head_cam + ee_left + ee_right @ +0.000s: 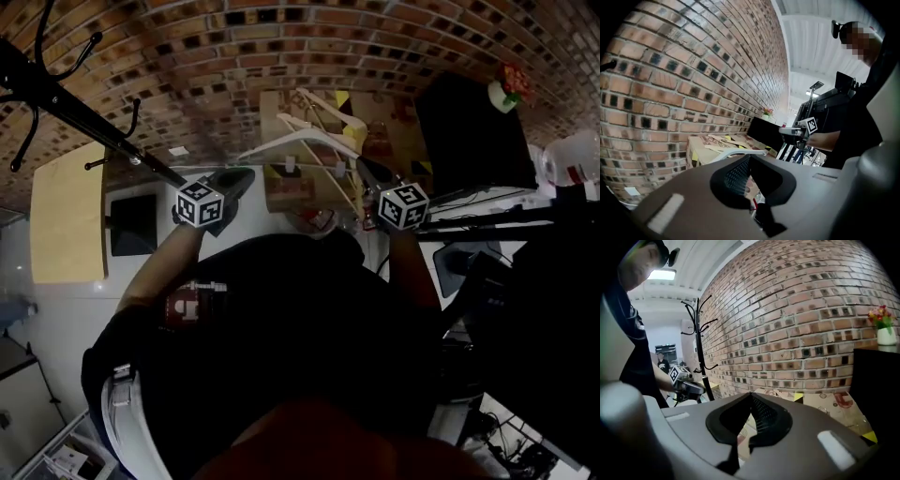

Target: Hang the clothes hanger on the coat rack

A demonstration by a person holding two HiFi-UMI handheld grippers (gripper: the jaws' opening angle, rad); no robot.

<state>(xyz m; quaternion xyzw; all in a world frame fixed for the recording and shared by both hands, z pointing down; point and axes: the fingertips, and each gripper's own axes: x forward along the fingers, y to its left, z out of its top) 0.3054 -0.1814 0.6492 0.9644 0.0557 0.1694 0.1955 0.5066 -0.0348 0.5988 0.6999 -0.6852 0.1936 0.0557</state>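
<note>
Several white clothes hangers point(302, 139) lie on top of a cardboard box point(286, 187) against the brick wall; one hanger point(736, 152) shows just beyond the left jaws. The black coat rack point(82, 114) stands at the left, and its pole and hooks point(697, 345) rise beside the wall. My left gripper point(239, 176) is shut and empty, just left of the box. My right gripper point(367, 169) is also shut with nothing in it, at the box's right side. In the left gripper view the jaws point(749, 156) meet at their tips, and so do the jaws point(751, 393) in the right gripper view.
A black cabinet point(473, 131) stands right of the box, with a white vase of flowers point(506, 89) on it. A pale wooden board point(66, 211) and a dark tray point(133, 223) lie near the rack's foot. A person stands far back point(662, 363).
</note>
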